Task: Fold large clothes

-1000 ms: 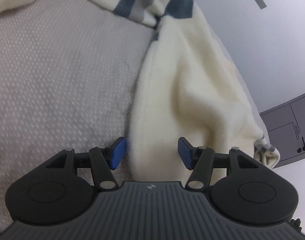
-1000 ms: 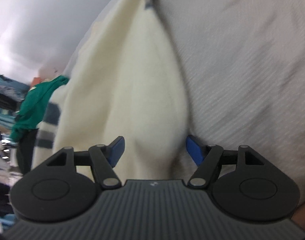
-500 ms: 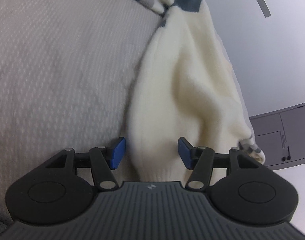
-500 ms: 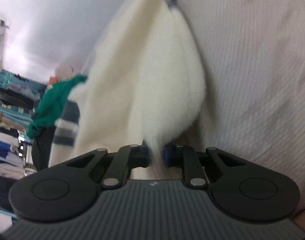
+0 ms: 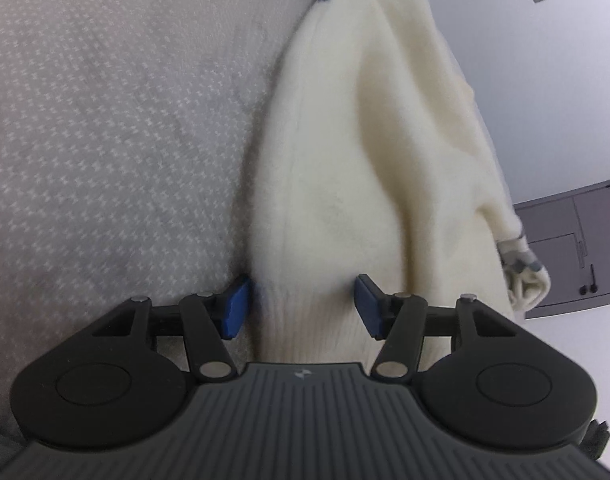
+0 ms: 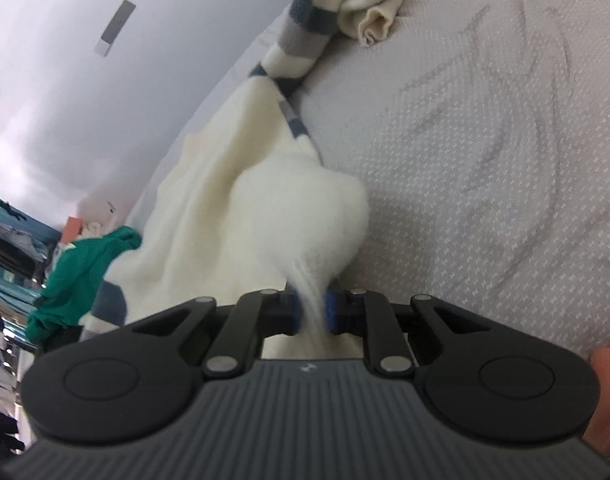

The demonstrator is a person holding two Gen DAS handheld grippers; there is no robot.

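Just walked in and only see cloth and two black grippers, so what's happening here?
A person with a gripper in each hand is working on a cream sweater with grey and blue stripes, spread on a grey patterned mattress. The right gripper is shut on a bunched bit of the cream fabric. The left gripper has the ribbed hem between its blue pads, jaws closing but not yet pressing. A green garment lies off to the side. No fold is made yet.
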